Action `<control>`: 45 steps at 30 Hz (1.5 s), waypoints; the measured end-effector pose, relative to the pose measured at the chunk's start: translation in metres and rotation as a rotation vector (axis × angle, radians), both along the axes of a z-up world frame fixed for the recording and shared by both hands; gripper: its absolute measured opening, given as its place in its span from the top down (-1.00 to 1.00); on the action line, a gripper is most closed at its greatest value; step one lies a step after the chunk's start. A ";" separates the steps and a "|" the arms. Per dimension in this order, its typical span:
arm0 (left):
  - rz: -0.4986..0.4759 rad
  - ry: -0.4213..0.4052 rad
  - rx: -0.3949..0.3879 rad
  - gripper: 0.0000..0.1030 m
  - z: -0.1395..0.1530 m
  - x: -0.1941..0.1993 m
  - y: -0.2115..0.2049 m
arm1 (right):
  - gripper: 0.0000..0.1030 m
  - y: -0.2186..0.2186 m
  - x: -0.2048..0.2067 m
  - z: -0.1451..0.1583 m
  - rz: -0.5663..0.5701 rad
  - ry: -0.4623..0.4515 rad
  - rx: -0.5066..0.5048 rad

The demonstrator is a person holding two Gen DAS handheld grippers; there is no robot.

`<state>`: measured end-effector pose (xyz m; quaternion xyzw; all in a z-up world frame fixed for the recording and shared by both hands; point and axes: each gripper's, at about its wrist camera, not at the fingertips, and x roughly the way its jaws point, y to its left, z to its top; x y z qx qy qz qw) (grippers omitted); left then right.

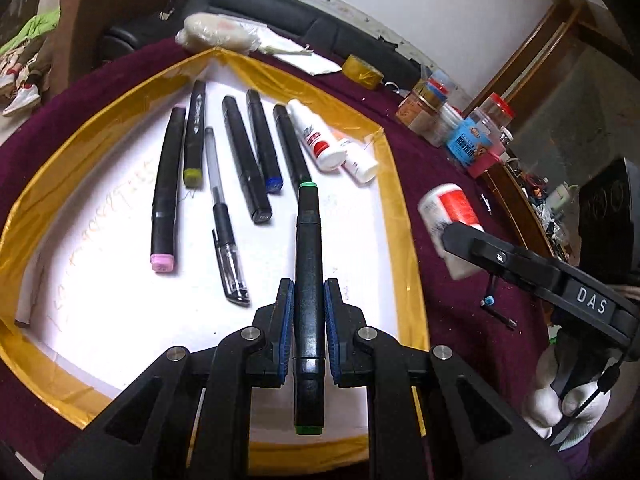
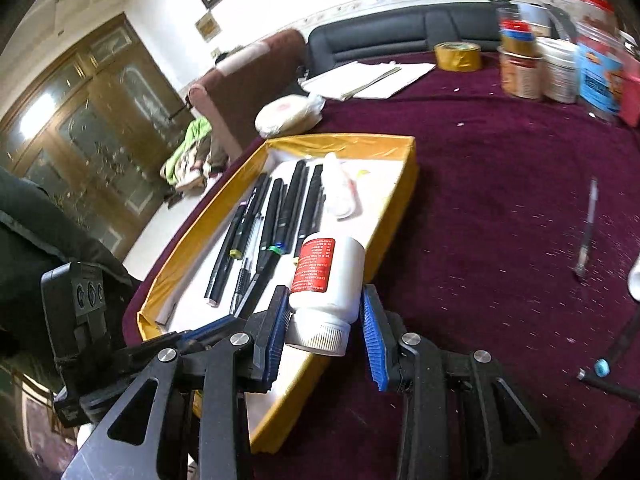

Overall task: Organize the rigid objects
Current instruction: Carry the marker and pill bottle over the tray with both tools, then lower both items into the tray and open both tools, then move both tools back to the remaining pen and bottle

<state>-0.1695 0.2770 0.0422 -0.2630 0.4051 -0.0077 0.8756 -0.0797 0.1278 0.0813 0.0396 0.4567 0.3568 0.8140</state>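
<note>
Where the maroon cloth covers the table (image 2: 500,184), a shallow white tray (image 1: 120,312) rimmed in glossy yellow tape takes up most of the near side, its far corner pointing toward a black sofa (image 2: 400,32) beyond the table's far edge. Along the table's far right edge stand jars (image 1: 472,128); one has a blue label whose print is too blurred to read. A roll of yellow tape (image 2: 458,55) sits just beside them.

The left hand-held gripper (image 1: 309,304) is closed on a black marker with green end caps (image 1: 308,264), pads pressed against both sides of its barrel, holding it above the tray's near right part. The right hand-held gripper (image 2: 326,320) is clamped partway open on a white bottle with a red label (image 2: 328,276), held cap-down over the tray's right rim; the label's white print is too small to read. In the left wrist view this gripper's body bears the letters "DAS", and a white-gloved hand (image 1: 568,404) grips it.

In the tray lie five black markers (image 1: 244,160) in a row, their caps pink, yellow-green, black and blue where they show, with a clear pen (image 1: 222,216) among them. Two small white bottles (image 1: 320,136) lie touching near the tray's far right rim. Faint orange writing on the tray floor is illegible.
</note>
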 end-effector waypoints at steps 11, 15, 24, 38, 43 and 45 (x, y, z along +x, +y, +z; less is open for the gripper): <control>0.003 -0.019 -0.020 0.45 0.004 -0.005 0.011 | 0.37 0.057 -0.003 -0.012 0.039 -0.052 -0.145; 0.033 -0.041 0.005 0.11 0.011 -0.010 0.016 | 0.37 0.060 0.000 -0.015 0.012 -0.050 -0.167; 0.035 -0.044 0.125 -0.05 0.023 -0.010 0.002 | 0.31 0.046 -0.003 -0.008 -0.016 -0.050 -0.111; 0.077 -0.051 0.542 -0.18 0.048 -0.005 -0.054 | 0.05 0.003 -0.028 0.008 -0.078 -0.220 -0.109; 0.046 -0.037 0.591 -0.18 0.050 -0.002 -0.070 | 0.04 -0.018 -0.025 0.005 -0.106 -0.204 -0.083; 0.036 -0.032 0.602 -0.19 0.051 -0.002 -0.077 | 0.04 -0.029 -0.022 0.004 -0.124 -0.197 -0.070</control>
